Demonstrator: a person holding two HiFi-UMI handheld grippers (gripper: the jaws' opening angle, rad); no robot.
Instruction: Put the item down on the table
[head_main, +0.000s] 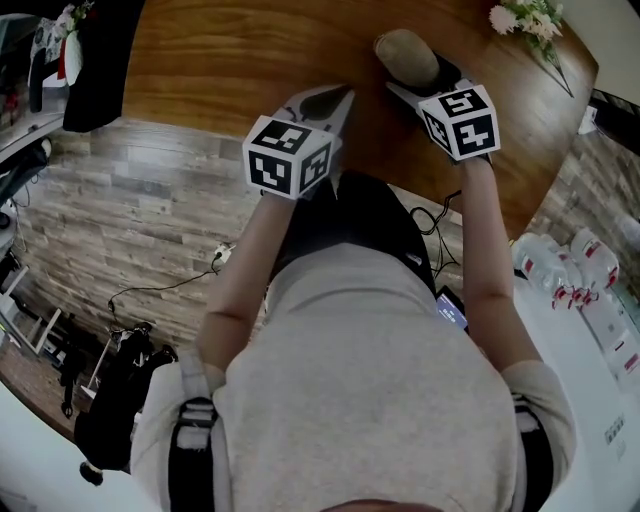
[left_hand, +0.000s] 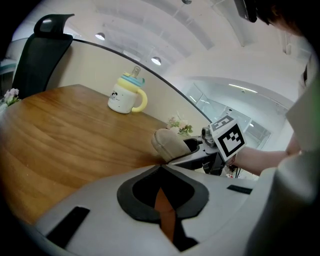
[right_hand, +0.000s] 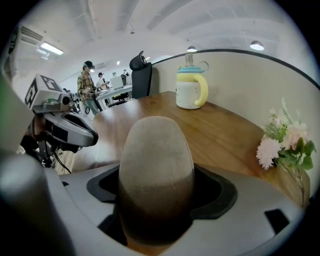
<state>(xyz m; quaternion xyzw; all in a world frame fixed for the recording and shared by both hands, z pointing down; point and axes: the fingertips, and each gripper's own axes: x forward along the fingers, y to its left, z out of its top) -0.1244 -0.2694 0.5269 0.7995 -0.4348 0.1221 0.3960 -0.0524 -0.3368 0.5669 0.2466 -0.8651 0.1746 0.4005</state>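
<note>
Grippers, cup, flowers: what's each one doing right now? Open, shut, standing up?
right gripper: fingers shut on the beige item
beige item: held over the wooden table
left gripper: fingers shut, empty
cup: upright on the table, lid on
flowers: standing near the table's edge

No words, brands or nos. are legible anywhere. The left cube (head_main: 288, 157) on the left hand-held gripper (head_main: 333, 100) and the right cube (head_main: 460, 120) on the right hand-held gripper (head_main: 420, 72) carry only black-and-white square marker patterns, no letters. The mug (right_hand: 191, 88) on the worktop (head_main: 250, 60), ahead of the right hand-held gripper, has a small dark cartoon print w/o readable text, and the white containers (head_main: 565, 270) off to that gripper's right, nearer the person, have red labels too small to read.
</note>
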